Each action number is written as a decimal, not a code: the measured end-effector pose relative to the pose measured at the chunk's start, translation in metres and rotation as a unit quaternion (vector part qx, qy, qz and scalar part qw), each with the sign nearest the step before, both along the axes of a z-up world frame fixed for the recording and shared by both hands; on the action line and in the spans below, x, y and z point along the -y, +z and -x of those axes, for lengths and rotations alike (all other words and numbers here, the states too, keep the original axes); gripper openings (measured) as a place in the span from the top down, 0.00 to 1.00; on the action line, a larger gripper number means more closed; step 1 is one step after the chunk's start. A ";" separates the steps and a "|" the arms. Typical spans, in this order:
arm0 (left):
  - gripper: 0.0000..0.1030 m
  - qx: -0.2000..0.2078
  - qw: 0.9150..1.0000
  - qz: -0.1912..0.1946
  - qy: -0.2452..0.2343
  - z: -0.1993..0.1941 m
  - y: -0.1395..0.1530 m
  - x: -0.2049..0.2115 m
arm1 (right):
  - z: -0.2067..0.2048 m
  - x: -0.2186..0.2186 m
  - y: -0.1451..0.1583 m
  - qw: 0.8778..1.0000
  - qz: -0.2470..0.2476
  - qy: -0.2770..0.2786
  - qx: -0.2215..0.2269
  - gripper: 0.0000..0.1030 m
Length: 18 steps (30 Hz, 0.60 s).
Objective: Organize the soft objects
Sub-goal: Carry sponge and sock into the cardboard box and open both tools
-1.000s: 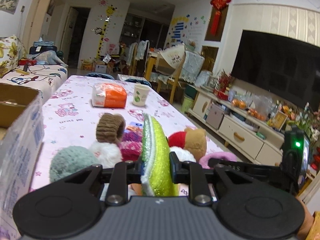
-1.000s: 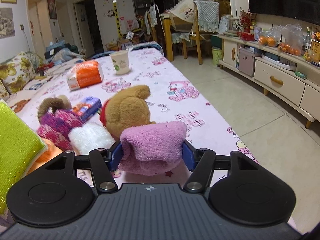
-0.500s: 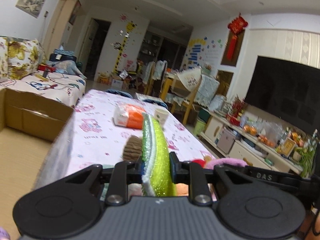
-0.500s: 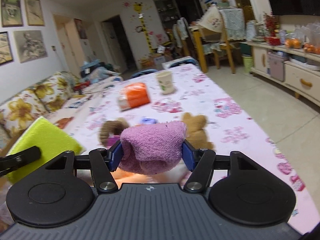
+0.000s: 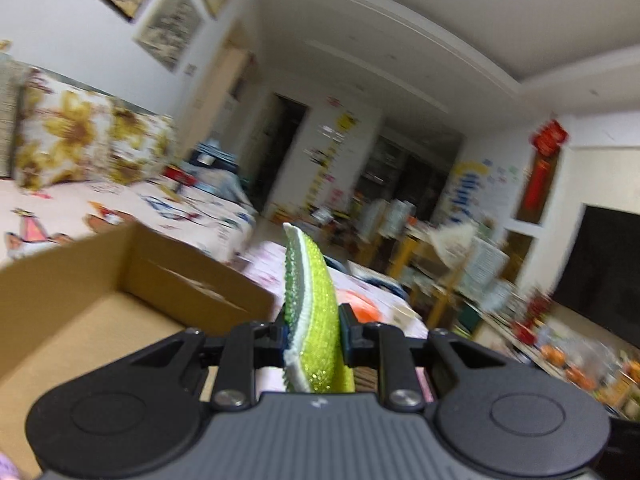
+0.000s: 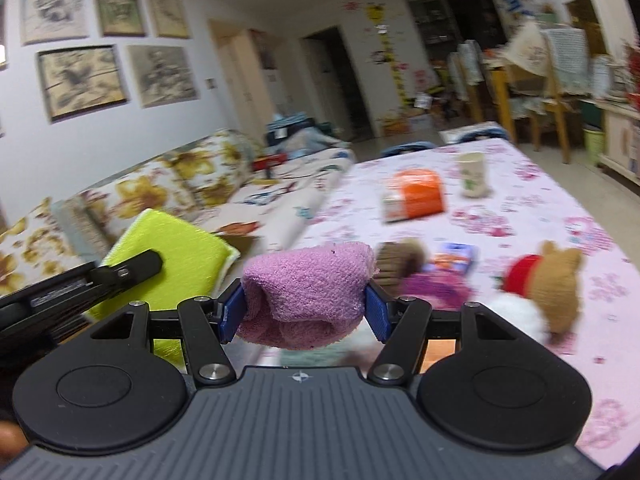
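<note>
The sponge [image 5: 314, 312], green and glittery with a white foam core, is standing on edge between the fingers of the left gripper [image 5: 312, 330], which are pinching it near its lower end almost fully closed. It is bowing a little above the grip, so it is probably light and springy and likely to hold well from a squeeze across its flat faces. The cloth [image 6: 306, 290], a bunched purple terry piece, is filling the half-open fingers of the right gripper [image 6: 304, 314], whose blue pads are pressing into both sides; being limp and fluffy, it is best taken by its bulk. A cardboard box [image 5: 120, 300] is lying open just ahead and left of the sponge. Other soft toys, a bear [image 6: 554, 284] among them, are lying on the table [image 6: 540, 200] beyond.
</note>
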<state>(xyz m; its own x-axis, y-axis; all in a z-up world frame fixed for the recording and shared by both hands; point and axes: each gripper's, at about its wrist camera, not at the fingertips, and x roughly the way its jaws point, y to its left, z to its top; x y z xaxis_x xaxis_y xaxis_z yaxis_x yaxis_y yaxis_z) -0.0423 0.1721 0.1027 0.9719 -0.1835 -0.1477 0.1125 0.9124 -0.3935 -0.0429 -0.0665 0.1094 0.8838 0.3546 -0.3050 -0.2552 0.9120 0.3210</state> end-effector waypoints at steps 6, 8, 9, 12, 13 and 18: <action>0.80 -0.016 0.993 0.010 0.116 -0.005 -0.002 -0.031 | -0.022 -0.056 0.003 0.998 0.006 0.066 -0.002 0.24; 0.80 -0.033 0.989 0.016 0.147 -0.009 -0.004 -0.040 | -0.028 -0.071 0.006 0.996 0.007 0.086 -0.003 0.24; 0.80 -0.039 0.986 0.021 0.158 -0.010 -0.006 -0.045 | -0.032 -0.079 0.007 0.995 0.008 0.097 -0.002 0.24; 0.80 -0.055 0.980 0.031 0.189 -0.010 -0.007 -0.059 | -0.041 -0.091 0.007 0.992 0.015 0.125 -0.004 0.22; 0.80 -0.060 0.978 0.033 0.196 -0.011 -0.008 -0.064 | -0.044 -0.097 0.007 0.991 0.018 0.135 -0.006 0.21; 0.80 -0.089 0.970 0.043 0.222 -0.011 -0.016 -0.082 | -0.045 -0.116 0.002 0.984 0.025 0.171 -0.038 0.14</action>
